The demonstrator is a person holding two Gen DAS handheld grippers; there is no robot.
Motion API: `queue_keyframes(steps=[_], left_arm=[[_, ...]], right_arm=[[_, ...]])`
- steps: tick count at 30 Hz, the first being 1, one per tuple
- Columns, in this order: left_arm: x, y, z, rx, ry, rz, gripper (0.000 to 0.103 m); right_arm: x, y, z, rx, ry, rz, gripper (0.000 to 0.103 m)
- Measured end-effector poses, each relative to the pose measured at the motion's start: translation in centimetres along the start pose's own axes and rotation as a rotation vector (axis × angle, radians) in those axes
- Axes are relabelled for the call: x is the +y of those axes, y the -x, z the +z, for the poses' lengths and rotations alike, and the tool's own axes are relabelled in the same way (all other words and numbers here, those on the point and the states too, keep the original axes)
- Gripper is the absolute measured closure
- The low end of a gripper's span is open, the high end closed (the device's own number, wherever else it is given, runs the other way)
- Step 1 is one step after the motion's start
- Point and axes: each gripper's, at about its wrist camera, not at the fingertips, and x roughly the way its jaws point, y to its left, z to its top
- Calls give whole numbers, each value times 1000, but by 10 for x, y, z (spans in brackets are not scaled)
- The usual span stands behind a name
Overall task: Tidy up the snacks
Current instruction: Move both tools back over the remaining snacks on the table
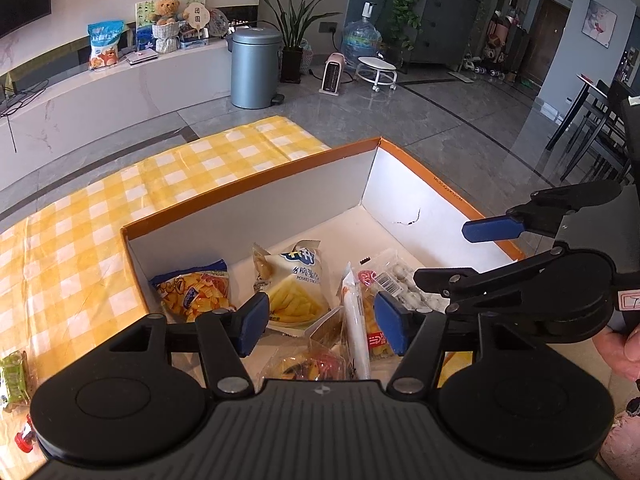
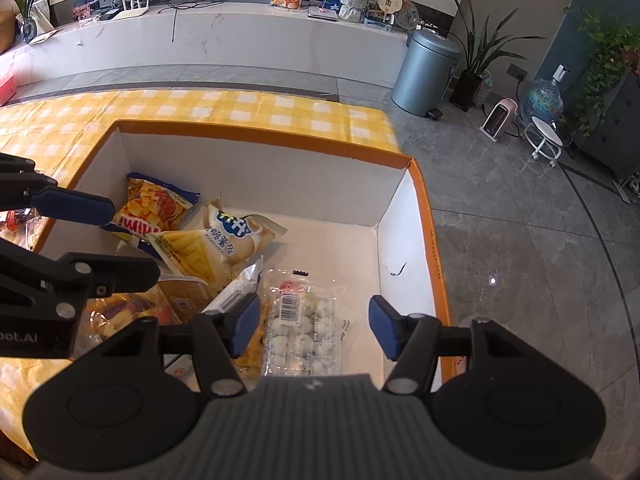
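A white box with an orange rim [image 1: 256, 196] [image 2: 260, 136] sits on a yellow checked cloth. In it lie several snacks: a chip bag [image 1: 196, 292] [image 2: 154, 204], a potato stick bag [image 1: 294, 284] [image 2: 216, 244], a clear pack of white balls [image 1: 404, 284] [image 2: 304, 328], a white-and-orange packet [image 1: 356, 332] and a clear bag of coloured sweets [image 1: 308, 364]. My left gripper [image 1: 322, 326] [image 2: 104, 240] hovers open over the heap, holding nothing. My right gripper [image 2: 314, 328] [image 1: 466, 254] stands open above the pack of white balls, its pads clear of it.
The checked cloth [image 1: 80, 248] spreads left of the box, with a green packet [image 1: 12, 380] and a red item [image 1: 24, 436] at its near left edge. Grey floor lies right of the box. A metal bin [image 1: 254, 66] stands beyond. A hand [image 1: 620, 352] grips the right tool.
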Motion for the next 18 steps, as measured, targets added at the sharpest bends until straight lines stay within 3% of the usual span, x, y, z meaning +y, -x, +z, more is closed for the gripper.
queue_keyframes(steps=[18], left_arm=[[16, 92, -47, -160, 42, 86, 30]], right_arm=[[49, 78, -23, -188, -113, 60, 42]])
